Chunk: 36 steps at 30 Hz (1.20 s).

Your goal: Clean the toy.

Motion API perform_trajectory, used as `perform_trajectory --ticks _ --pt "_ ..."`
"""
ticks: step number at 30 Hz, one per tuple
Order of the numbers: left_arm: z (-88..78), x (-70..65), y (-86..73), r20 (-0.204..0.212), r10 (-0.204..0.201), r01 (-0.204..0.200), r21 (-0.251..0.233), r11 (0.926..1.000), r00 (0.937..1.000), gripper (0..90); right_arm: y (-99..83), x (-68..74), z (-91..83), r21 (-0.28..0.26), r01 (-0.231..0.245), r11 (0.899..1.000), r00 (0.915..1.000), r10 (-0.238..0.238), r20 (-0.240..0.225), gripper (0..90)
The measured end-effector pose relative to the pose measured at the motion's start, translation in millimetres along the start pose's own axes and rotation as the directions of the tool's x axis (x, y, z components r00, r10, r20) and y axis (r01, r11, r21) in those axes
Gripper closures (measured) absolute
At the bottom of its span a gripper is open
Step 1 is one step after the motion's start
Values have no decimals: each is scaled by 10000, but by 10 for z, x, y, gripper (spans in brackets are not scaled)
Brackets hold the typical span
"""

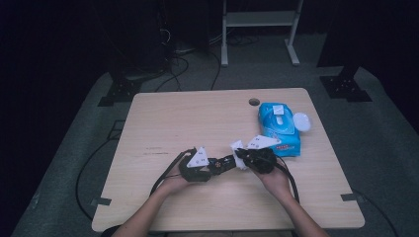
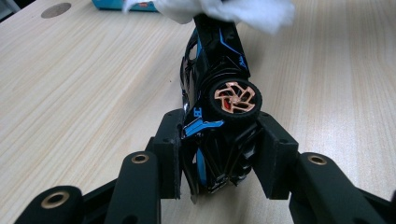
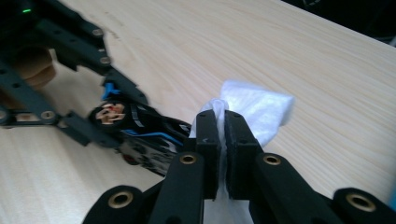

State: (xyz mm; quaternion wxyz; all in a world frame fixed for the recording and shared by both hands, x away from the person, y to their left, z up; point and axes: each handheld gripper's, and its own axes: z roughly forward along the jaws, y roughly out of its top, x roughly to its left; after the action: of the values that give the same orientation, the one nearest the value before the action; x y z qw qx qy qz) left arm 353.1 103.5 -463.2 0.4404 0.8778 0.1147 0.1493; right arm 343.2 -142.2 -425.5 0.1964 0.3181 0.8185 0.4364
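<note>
Near the worktop's (image 1: pixel 163 128) front middle: left hand-held gripper (image 2: pixel 217 154) clamps a black-and-blue toy car (image 2: pixel 217 70) on its side. Right hand-held gripper (image 3: pixel 223 135) pinches a white wipe (image 3: pixel 257 107), touching the car's far end. Blue wipe pack (image 1: pixel 279 129) just beyond.

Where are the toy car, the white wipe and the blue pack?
toy car (image 2: pixel 219 60), left gripper view, on its black and blue body.
white wipe (image 3: pixel 254 107), right gripper view, on its bunched free end.
blue pack (image 1: pixel 276 129), high view, on its top face.

One black-and-blue toy car (image 2: pixel 219 88), one white crumpled wipe (image 3: pixel 252 109), one blue wipes pack (image 1: pixel 279 129) at two o'clock.
</note>
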Motion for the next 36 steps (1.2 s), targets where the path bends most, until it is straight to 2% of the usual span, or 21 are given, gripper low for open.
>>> perform_trajectory --ticks 4,6,8,9,10,11,13,14,15,18,21,24,26,29,31,32,34,36 --pt "-16 5 -11 -25 -21 21 -4 10000 10000 577 28 65 26 78 523 9986 9986 -523 48 849" --pt "-19 14 -14 -7 -27 27 11 10000 10000 578 25 10 2 102 476 9988 9984 -479 311 850" --pt "-19 16 -15 9 -33 33 1 10000 10000 578 -5 -84 -35 201 424 9989 9960 -438 781 850" --pt "-18 15 -15 -2 -8 8 3 10000 10000 578 -28 -135 -56 183 254 9995 9963 -268 821 850" --pt "-17 17 -14 5 -14 14 2 10000 10000 578 -46 -189 -83 98 -231 9997 9977 224 646 850" --pt "-16 19 -15 17 -29 29 -6 10000 10000 577 -52 -212 -94 57 -385 9992 9976 381 586 850" --pt "-16 24 -16 33 -64 64 -14 10000 10000 577 -51 -209 -97 45 -391 9992 9977 388 558 850" --pt "-18 25 -16 41 -76 76 13 10000 10000 577 -27 -130 -78 -87 -209 9997 9996 211 186 850" --pt "-20 22 -16 35 -55 55 5 10000 10000 577 -13 -85 -59 -82 -125 9999 9999 126 75 850" --pt "-29 21 -20 2 -40 40 26 10000 10000 577 18 -25 -19 16 274 9996 9995 -274 130 849" --pt "-35 28 -26 31 -45 45 31 10000 10000 577 -17 -120 -30 104 78 9999 9992 -82 394 850" --pt "-24 31 -22 51 -56 56 6 10000 10000 577 -85 -329 -103 -61 -872 9962 9954 873 391 850" --pt "-25 33 -24 70 -78 78 -1 10000 9999 577 -92 -343 -139 -98 -899 9959 9944 903 544 850" --pt "-27 35 -22 79 -58 57 24 10000 10000 577 -67 -296 -133 -328 -863 9957 9960 869 197 850" --pt "-35 35 -23 55 -30 30 61 10000 10000 577 -50 -243 -88 -291 -680 9973 9977 681 33 849" --pt "-43 36 -27 35 -22 22 65 10000 10000 577 -49 -226 -67 -190 -589 9981 9982 591 91 847" --pt "-55 42 -31 27 16 -16 114 9999 10000 577 -65 -247 -59 -167 -633 9979 9979 635 99 847" --pt "-54 46 -33 55 16 -16 87 10000 10000 577 -98 -319 -82 -165 -878 9960 9959 881 183 847"
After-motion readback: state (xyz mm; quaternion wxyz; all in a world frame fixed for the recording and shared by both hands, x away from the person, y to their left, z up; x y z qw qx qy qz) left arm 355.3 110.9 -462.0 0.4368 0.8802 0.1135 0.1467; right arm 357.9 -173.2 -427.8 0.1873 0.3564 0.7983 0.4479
